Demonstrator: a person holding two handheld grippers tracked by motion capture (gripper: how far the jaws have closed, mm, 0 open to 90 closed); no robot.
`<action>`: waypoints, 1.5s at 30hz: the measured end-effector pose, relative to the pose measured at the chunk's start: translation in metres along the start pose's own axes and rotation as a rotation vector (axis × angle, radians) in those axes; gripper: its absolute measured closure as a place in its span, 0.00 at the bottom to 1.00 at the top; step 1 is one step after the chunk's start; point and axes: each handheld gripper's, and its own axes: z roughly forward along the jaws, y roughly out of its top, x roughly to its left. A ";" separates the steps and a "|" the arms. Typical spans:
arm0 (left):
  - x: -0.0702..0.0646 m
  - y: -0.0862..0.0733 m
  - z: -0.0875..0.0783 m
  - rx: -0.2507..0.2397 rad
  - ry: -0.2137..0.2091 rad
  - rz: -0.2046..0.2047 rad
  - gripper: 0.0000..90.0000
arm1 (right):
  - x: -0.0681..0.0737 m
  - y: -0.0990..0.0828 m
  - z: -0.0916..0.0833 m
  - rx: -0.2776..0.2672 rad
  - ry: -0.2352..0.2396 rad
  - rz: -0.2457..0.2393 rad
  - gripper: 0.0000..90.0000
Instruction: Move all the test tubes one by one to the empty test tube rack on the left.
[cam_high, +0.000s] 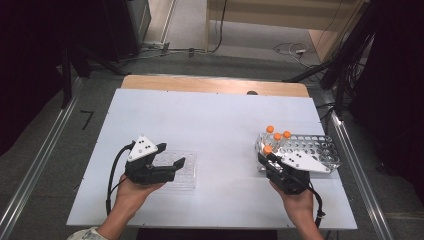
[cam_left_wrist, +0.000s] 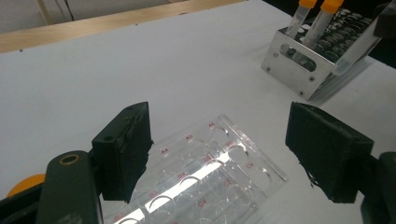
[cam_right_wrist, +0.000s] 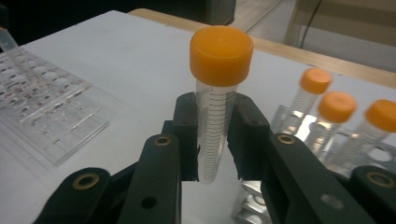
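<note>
Right gripper (cam_right_wrist: 217, 140), near the table's (cam_high: 210, 115) right edge, has its jaws clamped on an orange-capped graduated tube (cam_right_wrist: 215, 116) held upright beside the metal tube rack (cam_high: 320, 150), where three like tubes stand. Left gripper (cam_left_wrist: 219, 154), jaws apart and empty, straddles the clear well plate (cam_left_wrist: 205, 182) near the front-left edge, so that hand is nearer the plate. Well labels read A4, A5, C4.

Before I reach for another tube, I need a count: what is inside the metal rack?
Three orange-capped tubes stand in holes at one end of the metal rack; its other holes look empty. A fourth tube is clamped in the right gripper. The tubes' lower ends are hidden inside the rack.
</note>
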 end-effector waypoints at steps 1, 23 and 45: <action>-0.002 0.000 0.001 -0.001 -0.005 0.003 0.27 | 0.003 0.000 0.003 0.008 0.012 -0.001 0.80; -0.048 0.007 0.033 0.009 -0.141 0.089 0.36 | 0.056 -0.007 0.044 0.083 0.175 -0.098 0.80; -0.075 0.007 0.051 0.014 -0.227 0.150 0.69 | 0.079 -0.010 0.055 0.121 0.273 -0.140 0.80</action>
